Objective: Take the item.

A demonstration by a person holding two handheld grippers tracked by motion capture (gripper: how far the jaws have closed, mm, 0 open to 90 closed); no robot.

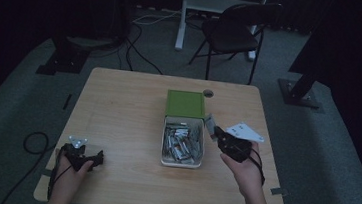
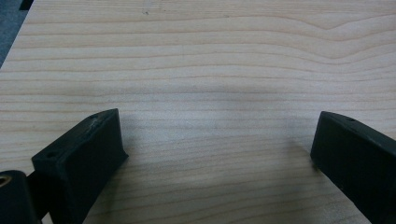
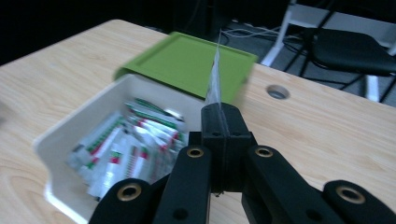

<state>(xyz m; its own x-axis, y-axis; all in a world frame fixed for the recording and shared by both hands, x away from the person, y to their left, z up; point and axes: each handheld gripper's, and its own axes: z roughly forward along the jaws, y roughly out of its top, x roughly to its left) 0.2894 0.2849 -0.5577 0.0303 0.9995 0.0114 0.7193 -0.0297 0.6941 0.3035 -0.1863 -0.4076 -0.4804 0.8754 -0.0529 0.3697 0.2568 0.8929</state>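
A white open box [image 1: 164,158] [image 3: 56,135] in the middle of the table holds several small packets [image 1: 181,142] [image 3: 130,149] with red and green print. Its green lid [image 1: 185,104] [image 3: 191,60] lies at the box's far end. My right gripper [image 1: 217,130] [image 3: 223,116] hovers just right of the box, shut on one thin silvery packet [image 1: 210,123] [image 3: 215,79] that stands edge-on above the jaws. My left gripper [image 1: 97,158] [image 2: 217,149] rests near the table's front left corner, jaws wide apart over bare wood with nothing between them.
The wooden table [image 1: 118,111] has a round cable hole [image 1: 208,93] [image 3: 277,92] behind the lid. A black chair [image 1: 236,29] and a white desk frame [image 1: 188,7] stand on the carpet beyond. Cables lie on the floor at the left [image 1: 34,143].
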